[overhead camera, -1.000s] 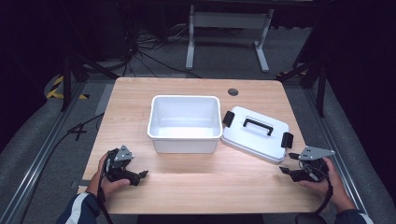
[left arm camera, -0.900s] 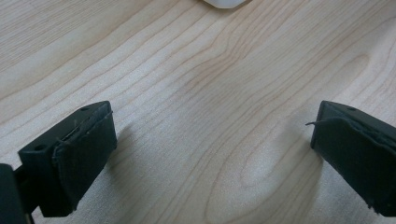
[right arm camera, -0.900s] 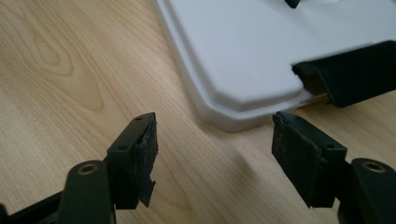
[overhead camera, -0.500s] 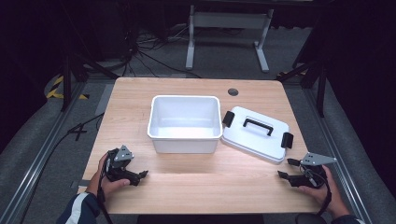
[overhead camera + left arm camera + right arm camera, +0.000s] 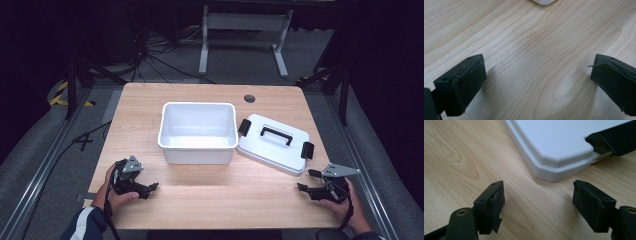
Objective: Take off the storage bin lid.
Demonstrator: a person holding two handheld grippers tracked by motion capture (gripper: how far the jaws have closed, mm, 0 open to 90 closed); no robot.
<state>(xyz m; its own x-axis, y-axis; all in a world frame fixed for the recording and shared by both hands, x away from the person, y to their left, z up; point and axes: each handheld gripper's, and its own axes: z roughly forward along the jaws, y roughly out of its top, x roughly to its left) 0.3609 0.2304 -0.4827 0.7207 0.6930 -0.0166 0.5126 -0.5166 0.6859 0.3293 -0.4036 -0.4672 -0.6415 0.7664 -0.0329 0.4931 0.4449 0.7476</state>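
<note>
Both tools, left (image 5: 150,188) and right (image 5: 305,181), gape empty on the desk (image 5: 210,200), the lid (image 5: 274,143) slanting lengthwise beyond the right one.

Light wooden table (image 5: 210,200) bearing an open white tub (image 5: 198,131) with its black-handled lid (image 5: 274,142) just beside.

A tub (image 5: 198,131) is sitting at the middle of the table (image 5: 200,200), and a lid (image 5: 273,142) is lying flat just to its right, one clip touching the tub's wall. A cable hole (image 5: 249,98) is lying behind the lid near the far edge. The left gripper (image 5: 145,189) is resting at the near left corner, the right gripper (image 5: 304,180) at the near right, just in front of the lid's corner (image 5: 559,173)
</note>
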